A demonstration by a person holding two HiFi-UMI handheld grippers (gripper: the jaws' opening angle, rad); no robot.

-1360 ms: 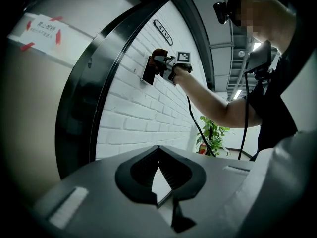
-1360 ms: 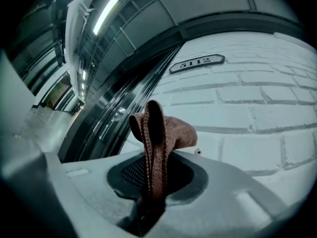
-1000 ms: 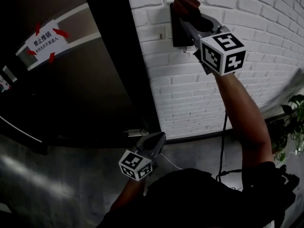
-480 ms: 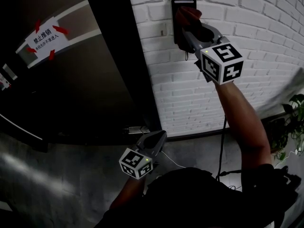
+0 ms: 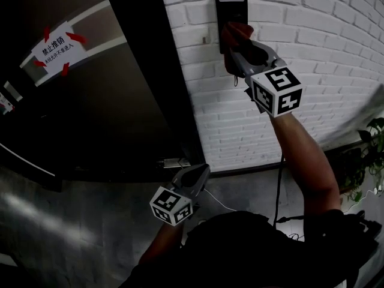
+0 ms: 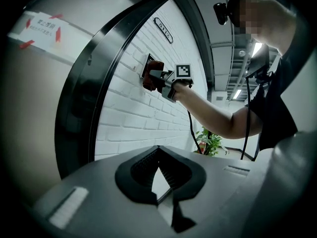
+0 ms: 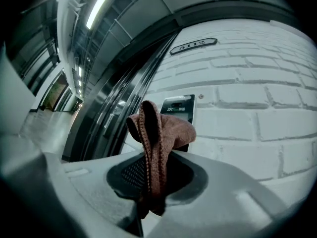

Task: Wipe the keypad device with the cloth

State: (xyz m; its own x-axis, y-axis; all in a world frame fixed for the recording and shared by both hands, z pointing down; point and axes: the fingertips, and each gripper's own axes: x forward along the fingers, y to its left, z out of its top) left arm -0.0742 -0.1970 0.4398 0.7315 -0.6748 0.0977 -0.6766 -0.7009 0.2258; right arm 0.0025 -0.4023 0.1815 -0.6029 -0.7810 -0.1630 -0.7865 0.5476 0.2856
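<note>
Pinching cloth (image 7: 161, 133), right tongs (image 7: 148, 195) hold it against keypad device (image 7: 179, 105).

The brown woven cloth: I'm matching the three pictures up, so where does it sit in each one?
Head view: brown woven cloth top, right of centre, over the black keypad device.
Left gripper view: cloth small, upper middle, against the white brick wall.
Right gripper view: cloth centre, clamped in the right gripper.
Shared landmark: the keypad device on the brick wall.
</note>
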